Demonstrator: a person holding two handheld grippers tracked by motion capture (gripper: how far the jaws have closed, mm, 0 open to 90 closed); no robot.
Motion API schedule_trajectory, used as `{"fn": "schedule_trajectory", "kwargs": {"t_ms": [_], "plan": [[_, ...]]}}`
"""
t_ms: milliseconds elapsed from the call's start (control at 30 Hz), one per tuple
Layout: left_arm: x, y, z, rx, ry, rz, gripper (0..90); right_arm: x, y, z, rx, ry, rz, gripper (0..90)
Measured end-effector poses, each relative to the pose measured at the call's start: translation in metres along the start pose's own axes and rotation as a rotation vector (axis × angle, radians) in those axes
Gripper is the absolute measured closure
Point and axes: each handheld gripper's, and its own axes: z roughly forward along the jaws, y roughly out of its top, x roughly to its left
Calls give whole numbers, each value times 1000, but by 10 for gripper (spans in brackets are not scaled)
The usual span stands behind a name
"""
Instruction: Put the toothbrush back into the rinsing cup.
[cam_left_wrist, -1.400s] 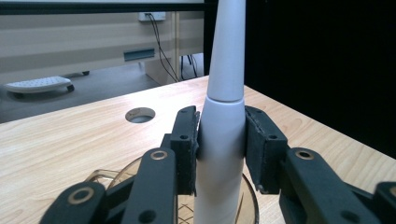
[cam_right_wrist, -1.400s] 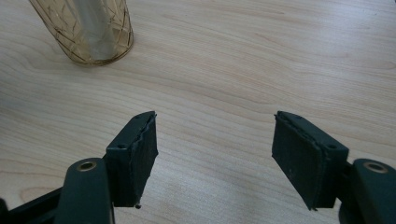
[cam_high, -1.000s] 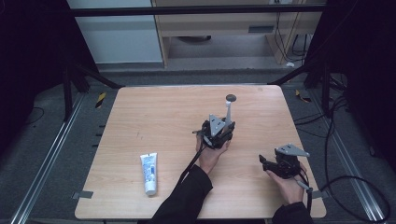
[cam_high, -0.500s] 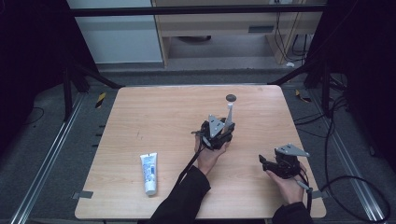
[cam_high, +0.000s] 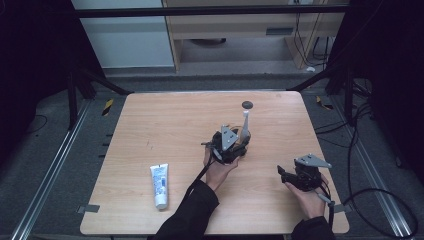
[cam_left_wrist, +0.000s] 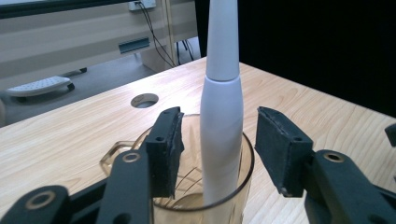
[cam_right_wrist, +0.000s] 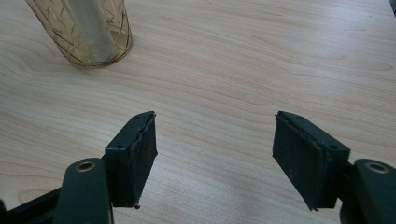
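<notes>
A white electric toothbrush (cam_left_wrist: 221, 116) stands upright in an amber see-through cup (cam_left_wrist: 233, 186) near the table's middle. My left gripper (cam_left_wrist: 219, 140) reaches around it. Its jaws have just been opening and stand apart, with a gap between each pad and the toothbrush. From above, the toothbrush (cam_high: 245, 125) rises just past the left gripper (cam_high: 241, 142), which hides most of the cup. My right gripper (cam_right_wrist: 215, 154) is open over bare wood, the cup (cam_right_wrist: 84, 32) at its upper left. In the high view the right gripper (cam_high: 281, 174) sits at the front right.
A white toothpaste tube (cam_high: 160, 185) lies near the front left of the wooden table (cam_high: 165, 130). A round dark hole (cam_high: 247, 104) is set in the tabletop behind the cup. Metal rails and cables run along the floor beside the table.
</notes>
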Motion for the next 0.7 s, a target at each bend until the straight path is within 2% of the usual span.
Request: {"fn": "schedule_trajectory", "kwargs": {"t_ms": [200,300,467,500,533,567,667,700], "plan": [[7,-1,-20,18,0,12,471,0,0,-1,-2,0,5,301],[11,-2,-30,32,10,35,465,0,0,-1,-1,-2,6,298],[22,2,-51,38,14,40,448,0,0,-2,1,-5,8,295],[22,2,-51,38,14,40,444,0,0,-2,1,-5,8,295],[29,3,-60,51,8,22,436,0,1,-3,-1,-5,9,295],[29,3,-60,51,8,22,433,0,1,-3,-2,-7,8,294],[44,2,-80,65,35,31,430,0,1,-3,-3,-7,8,294],[44,2,-80,65,35,31,428,0,1,-3,-3,-6,10,294]]}}
